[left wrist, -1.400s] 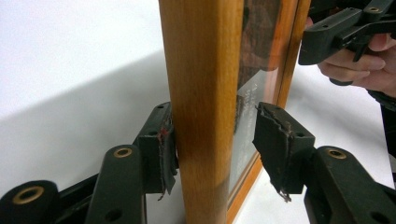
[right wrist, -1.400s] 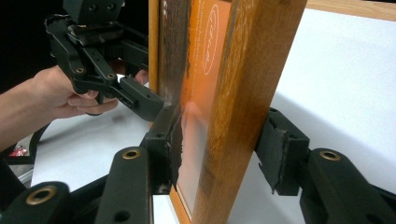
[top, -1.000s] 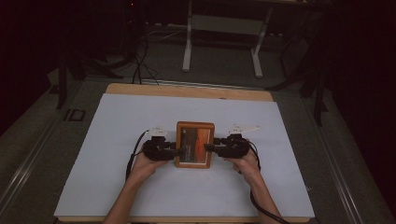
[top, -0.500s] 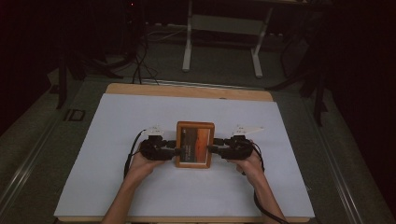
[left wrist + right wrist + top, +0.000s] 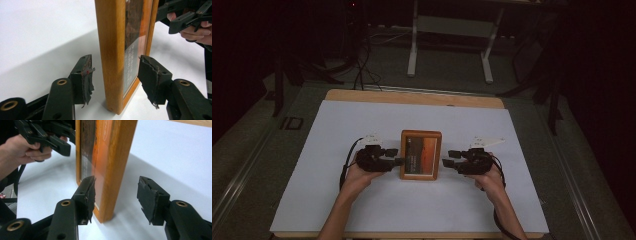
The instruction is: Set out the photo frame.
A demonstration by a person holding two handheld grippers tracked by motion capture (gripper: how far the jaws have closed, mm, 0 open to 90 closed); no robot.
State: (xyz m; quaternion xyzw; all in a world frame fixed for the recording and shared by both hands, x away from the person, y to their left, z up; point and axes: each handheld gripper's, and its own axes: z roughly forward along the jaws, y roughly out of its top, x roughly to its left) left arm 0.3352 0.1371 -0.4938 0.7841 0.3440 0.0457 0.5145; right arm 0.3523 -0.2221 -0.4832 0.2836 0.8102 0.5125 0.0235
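Note:
A wooden picture frame (image 5: 421, 155) stands upright on the white sheet (image 5: 337, 125), its glass front toward the person. My left gripper (image 5: 399, 161) is at its left side. In the left gripper view the frame's edge (image 5: 111, 50) stands between the open jaws (image 5: 115, 77), with a gap at each pad. My right gripper (image 5: 446, 161) sits just off the frame's right side. Its jaws (image 5: 116, 195) are open and line up with the frame's edge (image 5: 117, 165); neither pad presses on it. Both grippers' jaws have just been opening. The frame stands on its own.
The table's wooden far edge (image 5: 412, 97) borders the sheet. Beyond it on the floor stand a metal frame (image 5: 452, 45) and loose cables (image 5: 362, 70). Dark surroundings lie on both sides.
Both grippers have let go of the frame and opened their jaws. The right gripper has drawn back to the right, off the frame's side. The frame has stayed where it was.

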